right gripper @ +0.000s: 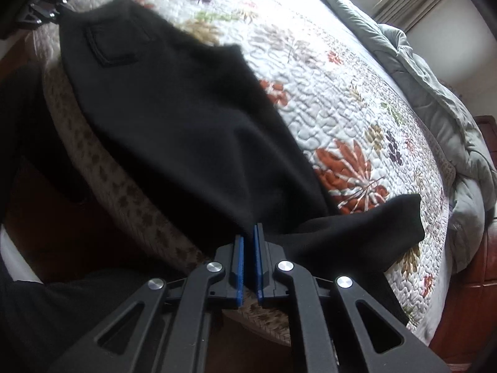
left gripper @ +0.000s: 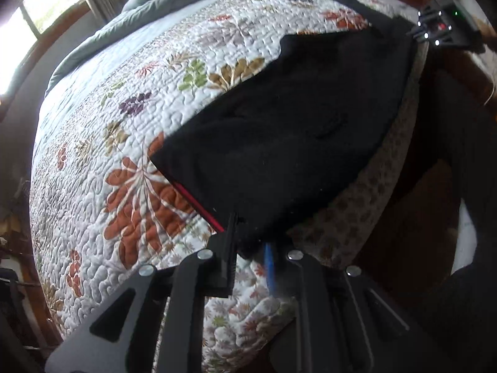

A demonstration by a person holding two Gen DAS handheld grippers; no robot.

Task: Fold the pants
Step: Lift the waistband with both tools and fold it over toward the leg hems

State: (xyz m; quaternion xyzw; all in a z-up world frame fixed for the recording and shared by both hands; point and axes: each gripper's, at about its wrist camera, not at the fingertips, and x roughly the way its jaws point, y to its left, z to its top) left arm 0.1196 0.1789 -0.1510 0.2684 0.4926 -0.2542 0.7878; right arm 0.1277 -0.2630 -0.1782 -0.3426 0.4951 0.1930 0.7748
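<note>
Black pants (left gripper: 289, 136) lie stretched along the near edge of a bed with a floral quilt (left gripper: 130, 143). My left gripper (left gripper: 250, 233) is shut on the waistband end, where a red inner strip (left gripper: 198, 202) shows. My right gripper (right gripper: 249, 233) is shut on the leg end of the pants (right gripper: 174, 130); a loose leg cuff (right gripper: 382, 227) lies to its right. A back pocket (right gripper: 115, 43) shows near the far end. Each gripper shows in the other's view, the right one (left gripper: 435, 28) and the left one (right gripper: 46, 3), at the far corners.
A grey comforter (right gripper: 435, 99) is bunched along the far side of the bed. A window with curtains (left gripper: 52, 3) is beyond it. The quilt's side hangs down over the bed edge (right gripper: 130, 186), with wooden floor (right gripper: 62, 236) below. Wooden furniture (right gripper: 478, 248) stands at the right.
</note>
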